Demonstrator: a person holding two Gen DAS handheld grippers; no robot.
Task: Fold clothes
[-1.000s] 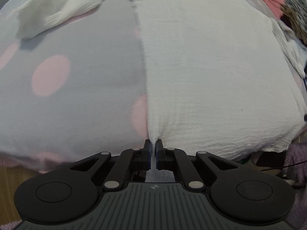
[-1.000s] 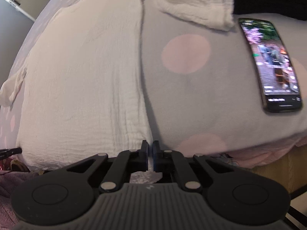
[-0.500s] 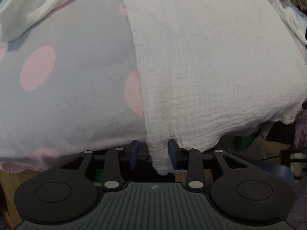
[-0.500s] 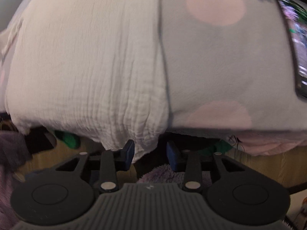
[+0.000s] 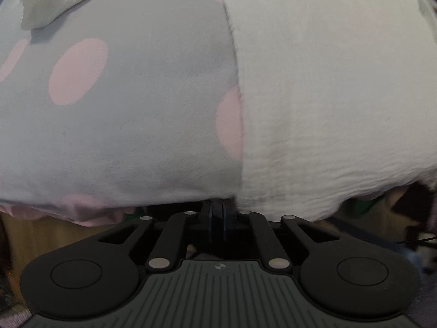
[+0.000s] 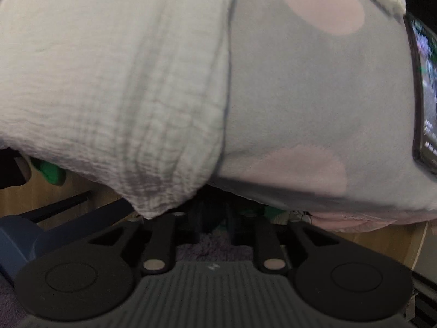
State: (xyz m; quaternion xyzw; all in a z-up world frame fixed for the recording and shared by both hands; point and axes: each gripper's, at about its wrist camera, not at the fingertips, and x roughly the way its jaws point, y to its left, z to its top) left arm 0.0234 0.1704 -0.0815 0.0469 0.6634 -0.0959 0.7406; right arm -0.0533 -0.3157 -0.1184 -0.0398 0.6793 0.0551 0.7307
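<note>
In the left wrist view, our left hand-held gripper is closed at the bed's near edge, just left of the white cloth; whether it pinches fabric we cannot tell. The cloth lies on the spotted bedspread.

In the right wrist view, our right hand-held gripper is opening, empty; the cloth's corner hangs just left. A phone lies far right.

White garment and phone on spotted bed.
</note>
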